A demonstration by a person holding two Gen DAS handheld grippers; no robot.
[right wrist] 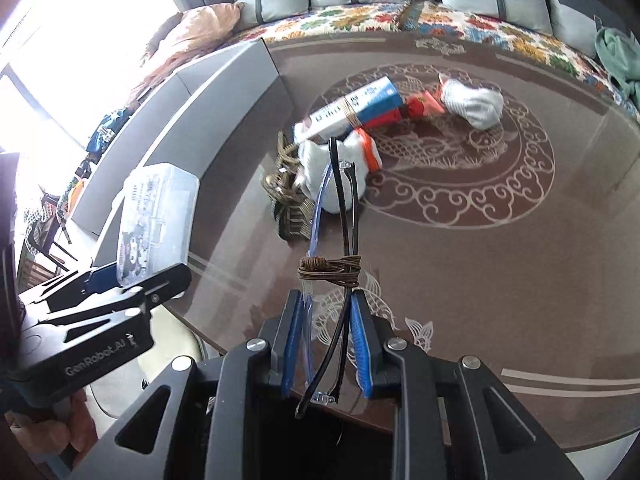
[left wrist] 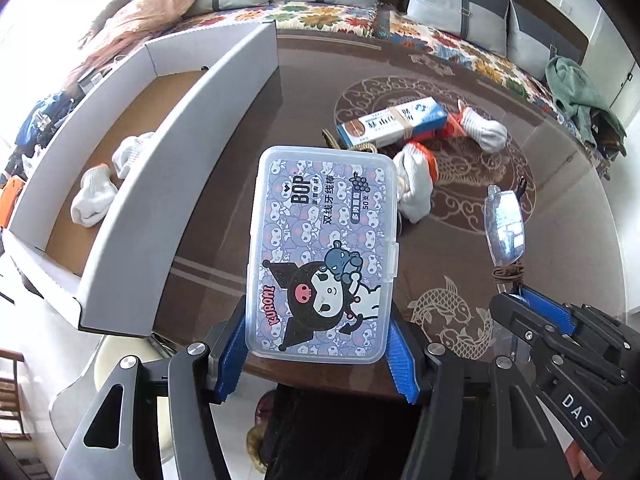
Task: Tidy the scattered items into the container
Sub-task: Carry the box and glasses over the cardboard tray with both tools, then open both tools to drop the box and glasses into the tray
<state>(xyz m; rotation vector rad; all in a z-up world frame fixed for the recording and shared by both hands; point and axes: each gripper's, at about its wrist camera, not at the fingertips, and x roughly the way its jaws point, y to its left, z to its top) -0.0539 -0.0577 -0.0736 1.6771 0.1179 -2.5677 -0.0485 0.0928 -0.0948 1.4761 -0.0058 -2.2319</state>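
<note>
Cardboard container [left wrist: 168, 152], a long open tray with white walls and a brown floor, lies along the left edge of the round brown table [left wrist: 520, 260], whose top is printed with pale fish and scrollwork. On the container's floor, at its near end, rest two white knitted gloves [left wrist: 108, 184]. Beyond the far rim of the table runs a sofa [left wrist: 320, 16] with a floral cover and grey cushions.

Left gripper [left wrist: 320, 344] is clamped on the near end of a clear plastic floss-pick box [left wrist: 324, 252] with a purple cartoon label, its blue pads pressing the two long sides; the box is held off the table, just right of the container's near wall.

Right gripper [right wrist: 326, 344] is clenched on a pair of folded glasses [right wrist: 340, 240] with clear lenses and black arms, bound by a brown cord [right wrist: 332, 270] just ahead of the pads; the glasses point away towards the middle of the table.

Scattered near the table's centre lie a blue and white carton [left wrist: 394, 122] ringed by a rubber band, a red packet [right wrist: 404, 110] touching its right end, a rolled white glove [left wrist: 486, 132] at the far right, another white glove with an orange cuff [left wrist: 416, 184] nearer, and a small brown comb-like piece [right wrist: 288, 200] just left of that glove
</note>
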